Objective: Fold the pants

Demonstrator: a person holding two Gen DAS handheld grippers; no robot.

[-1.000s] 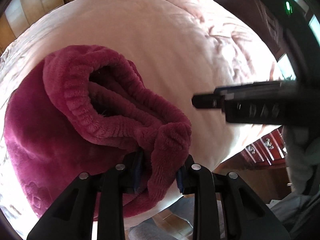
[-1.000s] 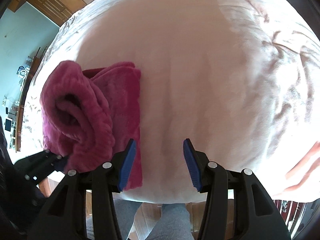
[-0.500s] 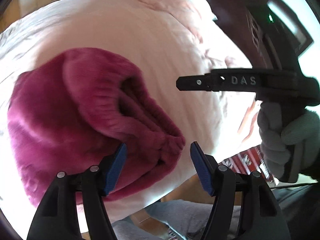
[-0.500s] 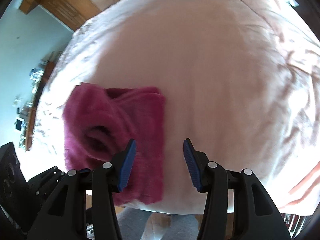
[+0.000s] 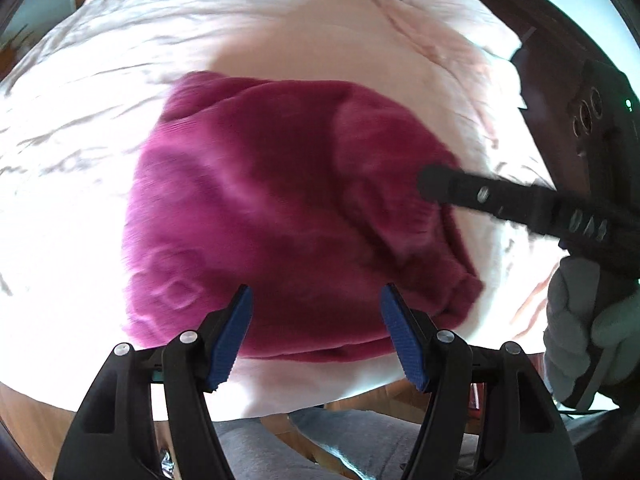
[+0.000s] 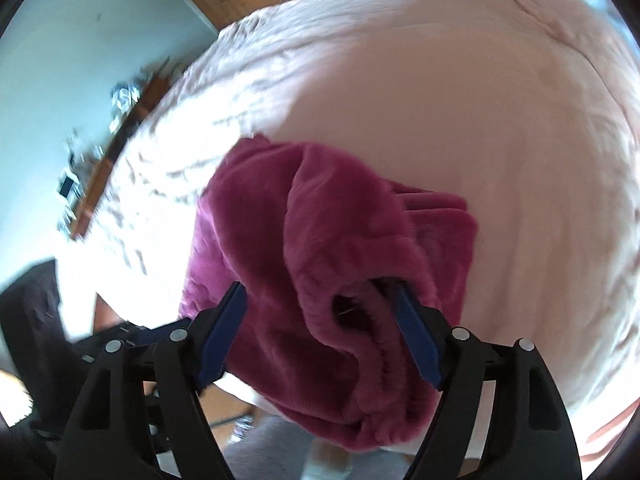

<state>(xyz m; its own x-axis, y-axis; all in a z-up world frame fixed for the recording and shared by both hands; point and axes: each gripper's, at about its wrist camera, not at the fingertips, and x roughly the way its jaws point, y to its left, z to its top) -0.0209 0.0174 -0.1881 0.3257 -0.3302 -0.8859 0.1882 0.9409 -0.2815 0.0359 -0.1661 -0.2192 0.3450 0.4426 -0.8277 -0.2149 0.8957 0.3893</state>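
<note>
Hovering wide open over the folded magenta fleece pants (image 5: 288, 208), left gripper (image 5: 316, 334) holds nothing, while right gripper (image 6: 320, 334), jaws just widening around the bunched waistband (image 6: 360, 344), risks dragging the fold apart.

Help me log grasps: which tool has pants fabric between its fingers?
The right tool: the pants bulge between its fingers. The left tool hangs clear above them. Both tools' jaws have just been opening.

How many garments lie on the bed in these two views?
1. A magenta fleece pair of pants lies bunched near the close edge of the pale pink bed, in front of both wrist cameras; its layers could hide something underneath.
</note>
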